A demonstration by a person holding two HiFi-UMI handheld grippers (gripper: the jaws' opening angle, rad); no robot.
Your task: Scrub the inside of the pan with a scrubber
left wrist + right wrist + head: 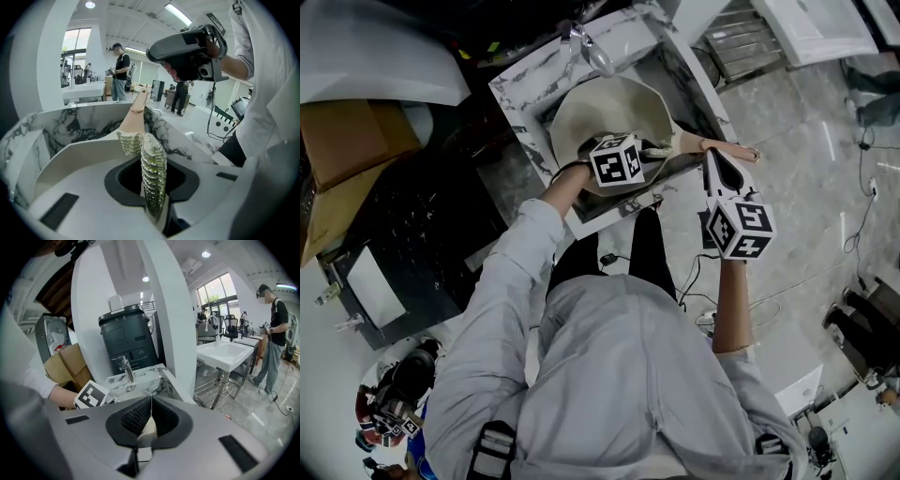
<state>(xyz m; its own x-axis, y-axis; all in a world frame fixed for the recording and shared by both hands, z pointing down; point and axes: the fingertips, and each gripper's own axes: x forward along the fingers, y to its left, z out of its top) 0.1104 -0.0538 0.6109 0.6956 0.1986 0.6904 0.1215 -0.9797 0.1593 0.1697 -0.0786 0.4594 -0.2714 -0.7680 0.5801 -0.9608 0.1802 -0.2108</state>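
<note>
A beige pan (pixel 605 111) sits tilted in the marble sink (pixel 523 86), its pale handle (pixel 717 145) pointing right. My left gripper (pixel 644 151) is over the pan's near rim, shut on a glittery yellow-green mesh scrubber (pixel 153 173) that sticks out past the jaws. In the left gripper view the handle (pixel 133 123), with a metal ring at its end, runs away behind the scrubber. My right gripper (pixel 713 159) is shut on that handle; in the right gripper view a pale strip of the handle (pixel 148 425) shows between the ribbed black pads (pixel 134 416).
A chrome faucet (pixel 592 49) stands at the sink's far edge. A cardboard box (pixel 345 141) and a black unit (pixel 412 234) are on the left. A white basin on a steel stand (pixel 226 355) and a standing person (pixel 275 329) are off to the right.
</note>
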